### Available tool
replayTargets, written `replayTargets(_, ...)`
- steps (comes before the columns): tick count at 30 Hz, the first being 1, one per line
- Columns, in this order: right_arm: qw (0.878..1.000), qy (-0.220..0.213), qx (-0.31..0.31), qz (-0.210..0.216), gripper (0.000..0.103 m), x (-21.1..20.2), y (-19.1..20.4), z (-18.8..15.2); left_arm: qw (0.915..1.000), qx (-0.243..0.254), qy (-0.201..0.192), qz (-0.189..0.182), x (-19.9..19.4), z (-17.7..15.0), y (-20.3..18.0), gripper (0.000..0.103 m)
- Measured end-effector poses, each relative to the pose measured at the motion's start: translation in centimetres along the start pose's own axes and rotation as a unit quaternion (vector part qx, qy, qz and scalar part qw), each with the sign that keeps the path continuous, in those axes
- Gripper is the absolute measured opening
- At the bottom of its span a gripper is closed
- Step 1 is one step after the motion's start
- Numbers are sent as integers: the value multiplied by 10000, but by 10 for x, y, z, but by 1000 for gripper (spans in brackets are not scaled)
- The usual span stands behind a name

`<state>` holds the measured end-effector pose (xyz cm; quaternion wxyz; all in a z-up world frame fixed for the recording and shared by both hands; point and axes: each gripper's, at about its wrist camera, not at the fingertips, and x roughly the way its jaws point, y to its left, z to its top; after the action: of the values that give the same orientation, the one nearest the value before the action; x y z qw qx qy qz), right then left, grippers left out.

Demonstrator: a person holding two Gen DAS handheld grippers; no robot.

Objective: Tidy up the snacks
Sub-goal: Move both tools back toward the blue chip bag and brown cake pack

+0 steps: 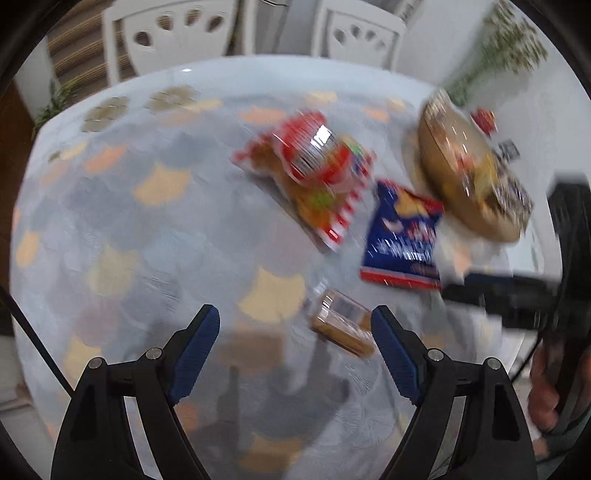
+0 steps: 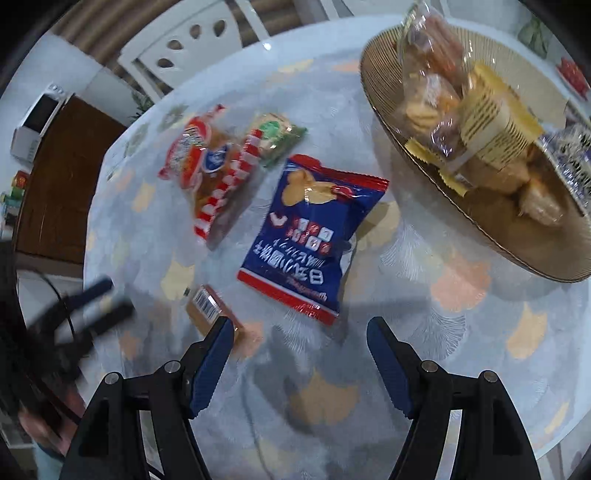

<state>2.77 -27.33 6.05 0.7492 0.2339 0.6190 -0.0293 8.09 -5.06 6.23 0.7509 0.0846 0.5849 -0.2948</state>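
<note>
A blue chip bag [image 2: 314,236] lies flat on the table just ahead of my open, empty right gripper [image 2: 299,328]; it also shows in the left wrist view [image 1: 402,236]. A small brown snack packet [image 1: 343,325] lies close to my open, empty left gripper [image 1: 295,314], nearer its right finger; the right wrist view shows it [image 2: 210,306] beside my right gripper's left finger. A red-and-white striped snack bag [image 2: 214,177] lies farther back, also in the left wrist view [image 1: 317,173], with a small green packet [image 2: 279,134] beside it. A gold plate [image 2: 524,251] holds several wrapped snacks.
The round table has a pale patterned cloth [image 1: 147,240]. White chairs [image 1: 166,33] stand behind it. The gold plate [image 1: 480,225] sits at the right edge in the left wrist view. The other gripper [image 2: 85,310] shows at the left, blurred.
</note>
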Motion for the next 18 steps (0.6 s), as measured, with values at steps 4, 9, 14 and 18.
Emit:
replayTargets(4,9996,43,258,73,72,12,-6,17,9996,126,219,-130,22,-12,-19,83)
replayTargets(9,9994,-7,310,121,72,25,1,35,9986,-236,332,-350,34,-25,-17,83)
replayTargets(14,9985,110,528,-62,72,39,2,44,9986,-159,307,-395,38,-29,-24,83)
replayTargets(18,9969,123,781,25,72,49,-5,52,9987,50,303,-399,42,-32,-38,83)
